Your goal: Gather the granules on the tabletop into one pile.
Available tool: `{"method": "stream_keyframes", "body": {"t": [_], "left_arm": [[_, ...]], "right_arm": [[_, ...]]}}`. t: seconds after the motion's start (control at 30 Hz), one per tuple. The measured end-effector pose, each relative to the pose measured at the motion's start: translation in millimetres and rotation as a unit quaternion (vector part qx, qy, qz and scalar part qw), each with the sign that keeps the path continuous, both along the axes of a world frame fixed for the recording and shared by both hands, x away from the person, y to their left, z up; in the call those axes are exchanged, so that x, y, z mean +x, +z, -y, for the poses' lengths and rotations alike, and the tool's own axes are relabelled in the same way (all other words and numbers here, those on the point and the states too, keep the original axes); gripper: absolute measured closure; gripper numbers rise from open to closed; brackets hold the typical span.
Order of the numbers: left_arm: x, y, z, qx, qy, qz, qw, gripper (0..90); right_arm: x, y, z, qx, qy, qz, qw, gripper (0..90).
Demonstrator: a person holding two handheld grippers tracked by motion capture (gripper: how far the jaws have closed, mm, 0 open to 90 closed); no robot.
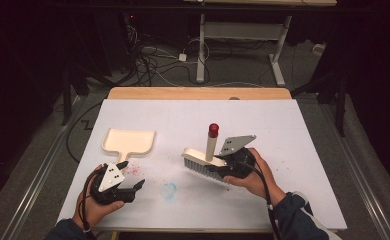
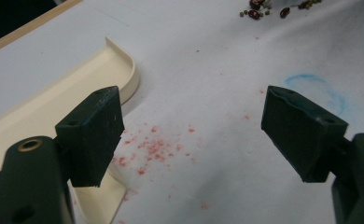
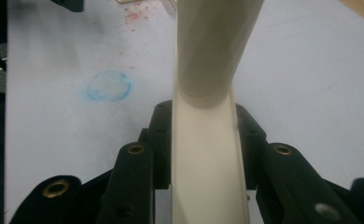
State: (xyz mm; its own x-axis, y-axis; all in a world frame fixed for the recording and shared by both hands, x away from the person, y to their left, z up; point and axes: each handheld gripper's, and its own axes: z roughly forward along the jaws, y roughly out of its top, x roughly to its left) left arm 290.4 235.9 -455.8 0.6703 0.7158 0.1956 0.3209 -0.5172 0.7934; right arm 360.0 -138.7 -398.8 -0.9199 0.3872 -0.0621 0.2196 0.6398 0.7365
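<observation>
Two grippers we log: the right gripper (image 1: 222, 167) clamps its jaws on the cream brush (image 3: 203, 154), mid-table; the left gripper (image 2: 192, 135) gapes wide, holding nothing. Nearby we note a cream dustpan (image 1: 129, 140), red crumbs (image 2: 152, 149) and a blue smudge (image 1: 169, 191).

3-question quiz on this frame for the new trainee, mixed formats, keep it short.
1. True or false: the right hand-held gripper is shut on the brush.
2. Which stands open with nothing between its jaws? A) left hand-held gripper B) right hand-held gripper
3. Fill in: the red crumbs lie on the white sheet beside the cream ____.

Key: 1 true; 2 A; 3 dustpan.
</observation>
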Motion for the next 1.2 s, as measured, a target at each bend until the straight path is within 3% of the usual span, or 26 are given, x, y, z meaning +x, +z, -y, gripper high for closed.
{"method": "stream_keyframes", "body": {"t": [0.07, 0.1, 0.13, 0.23, 0.4, 0.47, 0.53, 0.77, 0.97, 1.03, 1.2], "left_arm": [[-1.6, 0.4, -0.3, -0.002, 0.002, -0.004, 1.0000, 20.4], [-1.9, 0.6, -0.5, -0.001, 0.002, -0.004, 1.0000, 20.4], [-1.6, 0.6, -0.7, 0.002, 0.001, 0.002, 1.0000, 20.4], [-1.3, 0.2, 0.0, 0.004, -0.001, 0.001, 1.0000, 20.4], [-0.4, 0.0, 3.7, 0.014, -0.004, 0.001, 0.9999, 20.4], [0.2, -0.4, 4.8, 0.014, -0.007, 0.000, 0.9999, 20.1], [1.8, -1.2, 5.5, 0.016, -0.008, -0.002, 0.9998, 19.9], [4.6, -4.6, 8.2, 0.027, -0.009, -0.012, 0.9995, 19.9], [5.2, -5.5, 8.0, 0.026, -0.012, -0.014, 0.9995, 19.9], [5.6, -5.8, 8.0, 0.025, -0.013, -0.015, 0.9995, 19.9], [3.9, -3.5, 8.5, 0.028, -0.019, -0.010, 0.9994, 19.9]], "right_arm": [[-9.6, 5.5, 8.5, 0.010, 0.015, -0.001, 0.9998, 67.4], [-20.5, 9.0, 19.0, 0.017, 0.036, -0.001, 0.9992, 67.4], [-20.5, 9.0, 19.0, 0.017, 0.036, -0.001, 0.9992, 67.4], [-34.4, 8.8, 35.7, 0.021, 0.076, 0.001, 0.9969, 67.3], [-40.8, -4.3, 59.4, -0.020, 0.160, 0.001, 0.9869, 67.3], [-37.9, -10.4, 64.7, -0.045, 0.174, 0.010, 0.9837, 67.4], [-30.4, -14.3, 68.2, -0.049, 0.185, 0.008, 0.9814, 67.3], [20.3, -21.6, 64.4, -0.022, 0.182, 0.014, 0.9829, 67.2], [35.6, -22.6, 51.5, -0.015, 0.184, 0.015, 0.9827, 67.1], [37.2, -20.7, 47.9, -0.012, 0.174, 0.030, 0.9842, 67.4], [32.5, -15.3, 46.9, 0.017, 0.161, 0.027, 0.9865, 67.3]]}}
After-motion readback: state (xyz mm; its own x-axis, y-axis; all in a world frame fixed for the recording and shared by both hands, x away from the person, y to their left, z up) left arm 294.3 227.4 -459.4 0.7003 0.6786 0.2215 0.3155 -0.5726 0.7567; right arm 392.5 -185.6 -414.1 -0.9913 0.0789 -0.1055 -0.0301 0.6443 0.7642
